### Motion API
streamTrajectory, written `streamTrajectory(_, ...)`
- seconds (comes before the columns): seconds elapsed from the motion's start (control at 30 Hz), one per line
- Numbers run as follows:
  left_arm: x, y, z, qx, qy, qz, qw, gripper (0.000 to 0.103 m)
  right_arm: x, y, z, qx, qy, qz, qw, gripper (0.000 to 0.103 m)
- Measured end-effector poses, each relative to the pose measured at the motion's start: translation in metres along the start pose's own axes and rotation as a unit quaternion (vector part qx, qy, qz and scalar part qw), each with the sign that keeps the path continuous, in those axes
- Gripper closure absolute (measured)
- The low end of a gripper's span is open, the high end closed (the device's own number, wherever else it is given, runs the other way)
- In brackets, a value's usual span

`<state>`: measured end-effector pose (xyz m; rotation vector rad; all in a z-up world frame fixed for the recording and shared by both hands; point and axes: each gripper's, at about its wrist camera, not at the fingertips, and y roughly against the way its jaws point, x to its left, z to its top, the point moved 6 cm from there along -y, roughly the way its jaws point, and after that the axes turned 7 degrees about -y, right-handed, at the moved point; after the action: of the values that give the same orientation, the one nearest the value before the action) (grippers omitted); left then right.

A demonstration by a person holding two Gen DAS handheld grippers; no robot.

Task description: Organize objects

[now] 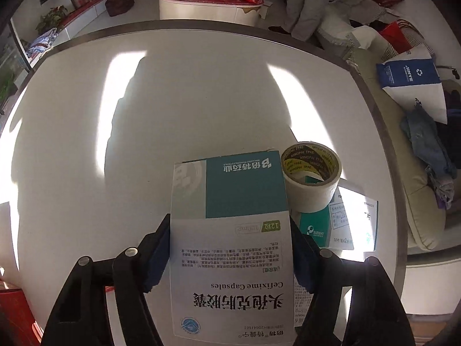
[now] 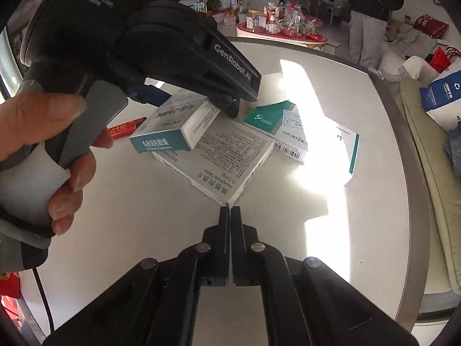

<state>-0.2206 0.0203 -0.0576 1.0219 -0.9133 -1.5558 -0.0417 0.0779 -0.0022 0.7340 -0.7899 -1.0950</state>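
My left gripper (image 1: 229, 225) is shut on a teal-and-white Cefixime capsule box (image 1: 230, 201), its pads pressing on the box's two long sides. In the right wrist view the same gripper (image 2: 184, 106) holds that box (image 2: 170, 129) tilted above a large white tablet box (image 2: 219, 155) lying flat on the table. My right gripper (image 2: 230, 210) is shut with nothing between its fingers, its tips right at the near corner of the white box. A roll of masking tape (image 1: 311, 178) stands on a teal box (image 1: 322, 227) just right of the held box.
A round white table (image 2: 144, 216) with a grey rim carries a teal-and-white box (image 2: 276, 124), a flat white box with a teal edge (image 2: 343, 150) and a red packet (image 2: 126, 128). A cluttered sofa (image 1: 417, 201) lies to the right. A person (image 2: 371, 14) stands beyond the table.
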Motion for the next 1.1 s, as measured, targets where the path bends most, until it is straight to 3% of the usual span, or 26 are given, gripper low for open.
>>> streamTrajectory(0.13, 0.003, 0.022, -0.003, -0.033, -0.007, 0.001, 0.9994, 0.027, -0.014, 0.012, -0.004, -0.014, -0.048, 0.056, 0.997, 0.102)
streamTrajectory(0.2, 0.007, 0.033, -0.002, -0.044, -0.003, -0.004, 0.999, 0.027, -0.013, 0.011, -0.003, -0.001, -0.049, 0.095, 0.994, 0.099)
streamTrajectory(0.23, 0.009, 0.038, -0.003, -0.049, -0.001, -0.006, 0.9988, 0.027, -0.013, 0.011, -0.001, -0.004, -0.044, 0.092, 0.995, 0.093)
streamTrajectory(0.27, 0.01, 0.044, -0.001, -0.054, 0.0, -0.009, 0.9985, 0.027, -0.011, 0.012, 0.003, -0.011, -0.036, 0.086, 0.996, 0.083)
streamTrajectory(0.3, 0.01, 0.047, 0.002, -0.057, 0.001, -0.013, 0.9983, 0.027, -0.01, 0.012, 0.008, -0.019, -0.03, 0.083, 0.996, 0.05)
streamTrajectory(0.33, 0.012, 0.053, 0.004, -0.062, 0.001, -0.015, 0.998, 0.027, 0.0, 0.017, 0.01, -0.032, -0.023, 0.084, 0.996, 0.025)
streamTrajectory(0.43, 0.016, 0.074, -0.001, -0.079, 0.008, -0.034, 0.9962, 0.027, 0.014, 0.017, 0.027, -0.044, 0.017, 0.095, 0.994, 0.023)
streamTrajectory(0.57, 0.035, 0.1, -0.008, -0.095, 0.025, -0.051, 0.9939, 0.027, 0.052, -0.003, 0.046, -0.017, 0.125, 0.081, 0.989, 0.023)
streamTrajectory(0.67, 0.046, 0.119, -0.013, -0.116, 0.032, -0.049, 0.9916, 0.028, 0.076, -0.024, 0.061, 0.002, 0.165, 0.088, 0.982, 0.023)
streamTrajectory(0.77, 0.061, 0.127, -0.014, -0.123, 0.049, -0.064, 0.9891, 0.027, 0.083, -0.055, 0.073, 0.062, 0.161, 0.092, 0.981, 0.022)
streamTrajectory(0.87, 0.071, 0.132, -0.015, -0.128, 0.052, -0.056, 0.9888, 0.027, 0.079, -0.059, 0.08, 0.068, 0.16, 0.061, 0.983, 0.017)
streamTrajectory(0.93, 0.075, 0.136, -0.02, -0.132, 0.05, -0.058, 0.9883, 0.027, 0.074, -0.057, 0.074, 0.098, 0.133, 0.069, 0.984, 0.009)
streamTrajectory(1.0, 0.076, 0.137, -0.025, -0.132, 0.051, -0.068, 0.9876, 0.027, 0.075, -0.045, 0.061, 0.131, 0.095, 0.116, 0.98, 0.005)
streamTrajectory(1.07, 0.075, 0.139, -0.033, -0.133, 0.051, -0.077, 0.9867, 0.027, 0.082, -0.028, 0.044, 0.162, 0.047, 0.197, 0.966, 0.003)
streamTrajectory(1.1, 0.075, 0.14, -0.036, -0.134, 0.05, -0.08, 0.9865, 0.027, 0.083, -0.019, 0.034, 0.164, 0.033, 0.206, 0.964, 0.004)
